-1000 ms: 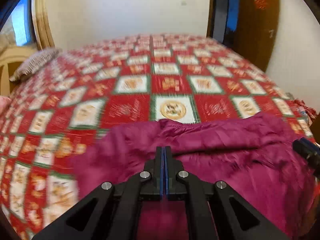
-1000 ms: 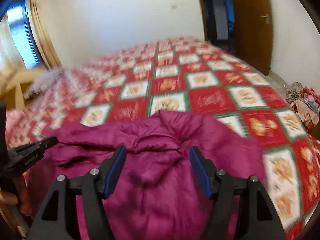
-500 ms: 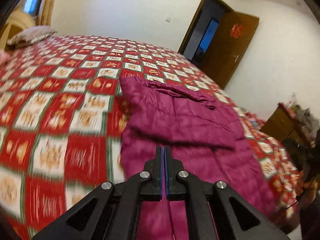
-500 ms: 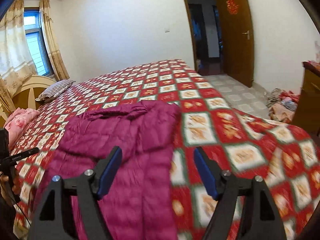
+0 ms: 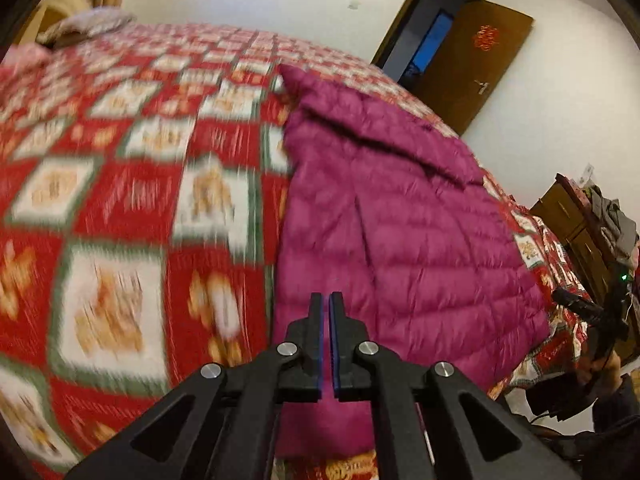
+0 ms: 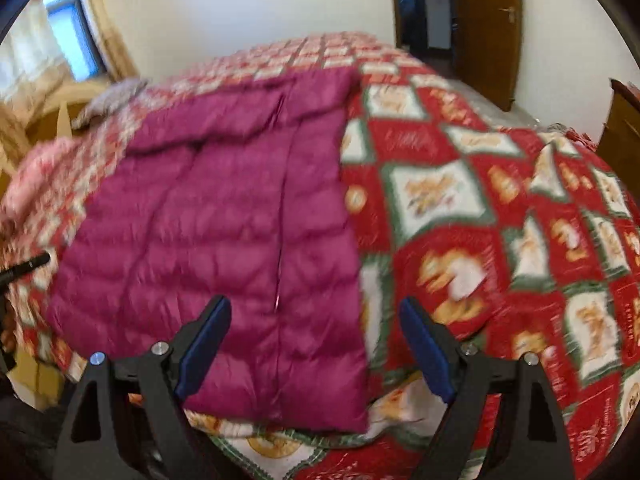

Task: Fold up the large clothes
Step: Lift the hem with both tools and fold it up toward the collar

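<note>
A magenta quilted down jacket (image 5: 400,232) lies flat along the bed's near edge, its hem toward me; it also shows in the right wrist view (image 6: 224,232). My left gripper (image 5: 326,312) is shut with nothing between its fingers, held above the jacket's left hem corner. My right gripper (image 6: 314,320) is open and empty, held above the jacket's right hem corner. The right gripper shows in the left wrist view (image 5: 580,308) beyond the jacket's far side.
The bed has a red, white and green patterned bedspread (image 5: 120,184) (image 6: 480,208). A pillow (image 5: 86,26) lies at the head. A brown door (image 5: 476,64) stands open. A wooden cabinet (image 5: 580,232) with clothes stands at the right.
Both grippers have pulled back toward the bed's near edge. The jacket now lies smoothed and spread lengthwise. The left jaws stay shut, the right stay open.
</note>
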`<state>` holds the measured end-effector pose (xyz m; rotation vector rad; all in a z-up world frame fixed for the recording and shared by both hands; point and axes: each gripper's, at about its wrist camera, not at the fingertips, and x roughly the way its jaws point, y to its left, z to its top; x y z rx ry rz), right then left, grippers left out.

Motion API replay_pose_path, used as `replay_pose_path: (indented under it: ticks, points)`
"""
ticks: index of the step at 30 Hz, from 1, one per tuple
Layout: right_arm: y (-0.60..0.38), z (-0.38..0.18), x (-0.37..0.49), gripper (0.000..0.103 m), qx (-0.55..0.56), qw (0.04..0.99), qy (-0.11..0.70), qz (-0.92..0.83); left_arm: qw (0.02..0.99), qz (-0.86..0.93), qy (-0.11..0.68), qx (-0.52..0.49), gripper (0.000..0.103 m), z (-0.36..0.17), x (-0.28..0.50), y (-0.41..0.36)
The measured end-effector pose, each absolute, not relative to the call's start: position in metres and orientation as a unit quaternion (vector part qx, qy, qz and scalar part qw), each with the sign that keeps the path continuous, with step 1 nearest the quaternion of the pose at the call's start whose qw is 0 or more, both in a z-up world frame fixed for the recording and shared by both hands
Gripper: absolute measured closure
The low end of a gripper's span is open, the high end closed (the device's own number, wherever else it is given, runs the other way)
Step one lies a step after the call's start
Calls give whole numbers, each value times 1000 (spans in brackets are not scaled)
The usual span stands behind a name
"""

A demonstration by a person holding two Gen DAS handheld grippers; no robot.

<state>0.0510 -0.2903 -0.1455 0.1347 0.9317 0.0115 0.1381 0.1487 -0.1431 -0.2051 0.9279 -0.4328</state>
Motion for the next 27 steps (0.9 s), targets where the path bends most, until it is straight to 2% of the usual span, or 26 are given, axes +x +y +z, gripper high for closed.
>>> replay_pose_path:
  ticks: [6, 16, 20, 23, 25, 26, 27]
  points:
    - [-277, -175, 57, 16, 28, 875, 483, 6, 853, -194, 472, -111, 101, -172, 131, 146]
    - [-264, -195, 48, 14, -29, 867, 497, 6, 859, -214, 442, -147, 100, -186, 115, 150]
    - [-268, -196, 48, 14, -20, 869, 494, 2, 845, -219, 436, -220, 100, -196, 117, 164]
    - [-270, -196, 51, 15, -21, 869, 495, 3, 843, -227, 444, -204, 100, -190, 113, 163]
    - [-268, -195, 51, 15, -17, 869, 494, 5, 833, -238, 459, -196, 92, -184, 110, 163]
    - [-267, -193, 49, 14, -13, 870, 493, 6, 832, -238, 461, -195, 73, -179, 107, 164]
    - [-266, -192, 48, 15, -9, 871, 492, 8, 836, -239, 454, -194, 40, -174, 104, 166]
